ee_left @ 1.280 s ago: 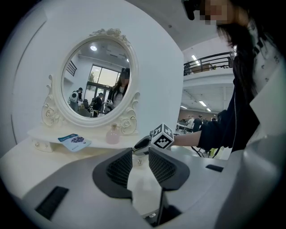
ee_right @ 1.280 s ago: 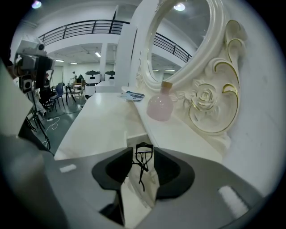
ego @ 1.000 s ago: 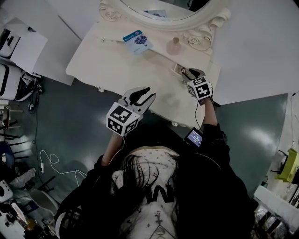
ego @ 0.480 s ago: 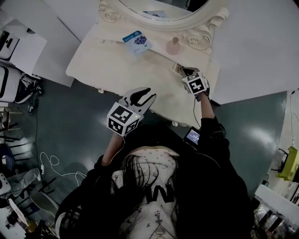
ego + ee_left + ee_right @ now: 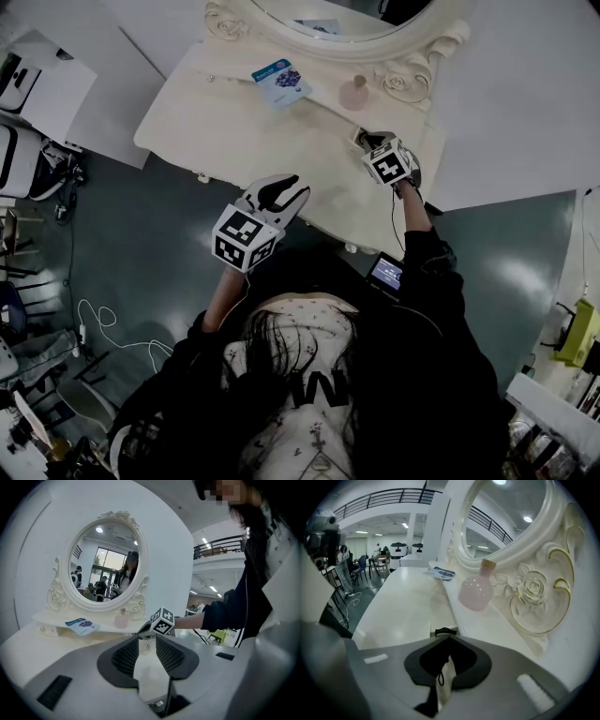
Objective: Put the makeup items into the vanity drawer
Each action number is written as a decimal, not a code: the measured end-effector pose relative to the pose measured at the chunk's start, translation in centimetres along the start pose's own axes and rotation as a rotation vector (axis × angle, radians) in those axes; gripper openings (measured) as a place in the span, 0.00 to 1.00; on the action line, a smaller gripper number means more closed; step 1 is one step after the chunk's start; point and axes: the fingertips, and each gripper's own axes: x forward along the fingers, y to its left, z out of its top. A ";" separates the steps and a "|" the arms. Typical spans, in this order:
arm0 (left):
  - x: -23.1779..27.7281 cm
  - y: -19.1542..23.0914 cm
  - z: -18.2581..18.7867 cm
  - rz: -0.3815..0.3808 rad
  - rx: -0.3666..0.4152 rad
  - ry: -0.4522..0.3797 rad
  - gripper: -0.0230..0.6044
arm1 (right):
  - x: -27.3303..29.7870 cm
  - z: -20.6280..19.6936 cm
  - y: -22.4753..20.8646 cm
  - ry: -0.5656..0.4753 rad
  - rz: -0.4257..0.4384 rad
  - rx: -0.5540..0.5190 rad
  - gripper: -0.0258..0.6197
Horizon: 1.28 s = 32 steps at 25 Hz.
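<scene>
A pink bottle [image 5: 354,92] and a blue packet [image 5: 279,79] lie on the raised shelf under the mirror of the white vanity [image 5: 234,131]. My right gripper [image 5: 367,141] reaches the small drawer [image 5: 357,137] below that shelf. In the right gripper view its jaws [image 5: 448,637] are shut, tips pinched at the drawer's small dark handle [image 5: 444,631], with the pink bottle [image 5: 476,592] just beyond. My left gripper [image 5: 291,190] hovers open and empty over the vanity's front edge. The left gripper view looks between its open jaws [image 5: 147,637] at the right gripper's marker cube [image 5: 162,621].
The oval mirror [image 5: 328,23] with its carved frame [image 5: 532,592] stands at the back. White wall panels flank the vanity. A small lit screen [image 5: 387,274] hangs by my right forearm. Cables and equipment [image 5: 37,169] crowd the floor at left.
The right gripper moved up and left toward the small drawer under the shelf, and its jaws closed. The left gripper stayed put.
</scene>
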 end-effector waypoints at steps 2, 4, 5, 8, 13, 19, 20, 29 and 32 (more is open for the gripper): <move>0.1 -0.1 0.1 -0.006 0.001 -0.001 0.22 | 0.2 0.3 0.3 0.010 0.010 -0.004 0.05; 0.1 -0.2 0.2 -0.007 0.001 -0.002 0.22 | 0.4 0.0 0.2 0.013 0.026 0.056 0.05; 0.1 -0.2 0.2 -0.008 0.001 -0.003 0.22 | 0.3 -0.4 0.2 0.012 0.041 0.099 0.05; 0.0 0.2 0.2 -0.001 -0.005 -0.004 0.22 | -0.3 -1.1 0.4 -0.010 0.062 0.187 0.05; 0.0 0.7 0.3 0.008 -0.010 -0.006 0.22 | 0.5 -1.7 -0.7 0.007 -0.026 0.127 0.10; -0.1 0.8 0.1 0.006 -0.012 -0.001 0.22 | -1.2 -1.5 -1.1 -0.035 -0.038 0.230 0.13; -0.2 0.7 0.1 0.005 -0.011 -0.001 0.22 | -1.6 -1.2 -1.1 -0.056 -0.035 0.258 0.13; -0.3 0.2 0.3 -0.029 0.000 -0.007 0.22 | -7.1 1.8 0.3 -0.245 -0.042 0.402 0.13; -0.5 -0.2 0.4 -0.048 0.009 -0.009 0.22 | -9.8 2.9 1.6 -0.316 -0.043 0.441 0.13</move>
